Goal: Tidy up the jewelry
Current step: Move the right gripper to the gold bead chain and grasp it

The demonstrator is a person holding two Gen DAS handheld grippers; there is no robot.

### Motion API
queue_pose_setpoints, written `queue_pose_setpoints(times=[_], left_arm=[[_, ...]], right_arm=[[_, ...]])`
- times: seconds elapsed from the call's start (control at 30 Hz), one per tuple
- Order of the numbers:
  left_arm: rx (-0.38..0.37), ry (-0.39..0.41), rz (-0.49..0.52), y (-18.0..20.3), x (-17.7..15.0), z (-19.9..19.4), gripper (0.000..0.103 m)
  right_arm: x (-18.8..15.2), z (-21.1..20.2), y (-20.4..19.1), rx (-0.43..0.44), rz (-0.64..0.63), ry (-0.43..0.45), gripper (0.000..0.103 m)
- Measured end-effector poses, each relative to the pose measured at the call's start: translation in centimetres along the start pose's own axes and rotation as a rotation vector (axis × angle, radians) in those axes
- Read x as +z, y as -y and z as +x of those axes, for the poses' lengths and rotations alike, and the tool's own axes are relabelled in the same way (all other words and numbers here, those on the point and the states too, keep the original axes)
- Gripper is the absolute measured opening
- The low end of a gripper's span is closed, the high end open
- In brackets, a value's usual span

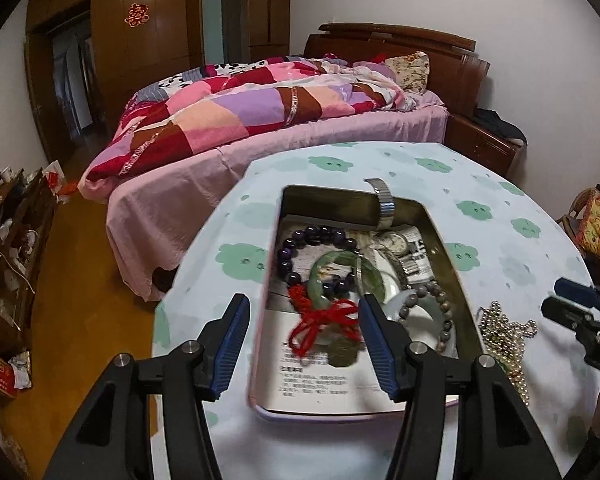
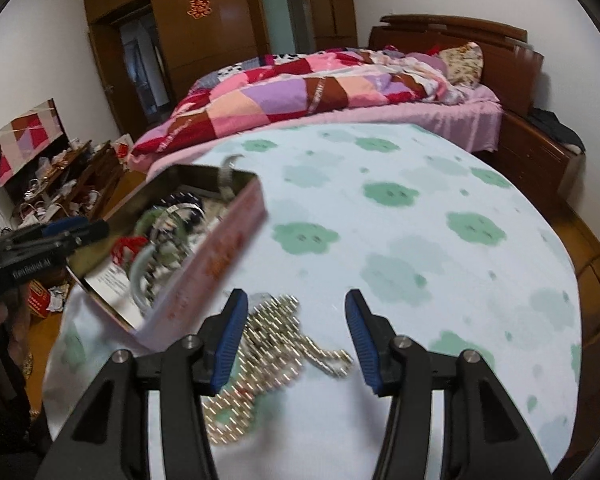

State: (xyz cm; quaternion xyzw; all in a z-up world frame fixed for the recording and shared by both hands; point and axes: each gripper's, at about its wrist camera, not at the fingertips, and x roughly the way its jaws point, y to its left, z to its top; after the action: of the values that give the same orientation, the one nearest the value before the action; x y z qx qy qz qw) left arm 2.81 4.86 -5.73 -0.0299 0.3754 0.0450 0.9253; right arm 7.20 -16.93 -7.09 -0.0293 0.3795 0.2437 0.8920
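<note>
An open pink tin (image 1: 274, 216) sits on the table. It holds a purple bead bracelet (image 1: 320, 236), a green jade bangle (image 1: 340, 276), a red cord charm (image 1: 324, 326), a watch (image 1: 394, 240) and a grey bead bracelet (image 1: 440, 304). My left gripper (image 1: 302, 346) is open and empty over the tin's near end. A gold bead necklace (image 2: 268, 344) lies on the cloth right of the tin (image 2: 220, 256); it also shows in the left wrist view (image 1: 504, 336). My right gripper (image 2: 296, 336) is open just above the necklace, holding nothing.
The table wears a pale cloth with green flower prints (image 2: 400, 208). A bed with a patchwork quilt (image 1: 260, 108) stands behind it. A cluttered low shelf (image 1: 8, 240) is at the left. The right gripper's tips (image 1: 572, 300) show at the left view's right edge.
</note>
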Motion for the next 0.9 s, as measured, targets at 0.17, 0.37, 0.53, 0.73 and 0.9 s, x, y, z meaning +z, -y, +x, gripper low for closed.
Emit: queue_pose_setpoints(times=[0.17,0.37,0.53,0.73,0.9], left_arm=[[0.001,-0.013,0.038,1.4,-0.5,0.2,0.057],[0.008,0.005,0.066,2.2,-0.6,-0.3,0.057],[-0.004,0.004,0.067,2.5,-0.6,-0.4,0.057],[-0.031,0.005,0.088,3.5,-0.9,-0.7,0.057],[-0.068,0.01,0.09,4.5,-0.9,-1.2,0.057]], right_arm=[[-1.3,0.4,0.8,-0.014,0.009,-0.035,0.049],[-0.7,1.3,-1.4,0.018,-0.063,-0.05,0.042],[-0.6,3.8,-3.4,0.007,-0.136,-0.108,0.039],[-1.0,4.7,-2.7,0.014,-0.114,-0.146,0.013],[-1.3,2.3,-1.1,0.015,-0.049,-0.076,0.013]])
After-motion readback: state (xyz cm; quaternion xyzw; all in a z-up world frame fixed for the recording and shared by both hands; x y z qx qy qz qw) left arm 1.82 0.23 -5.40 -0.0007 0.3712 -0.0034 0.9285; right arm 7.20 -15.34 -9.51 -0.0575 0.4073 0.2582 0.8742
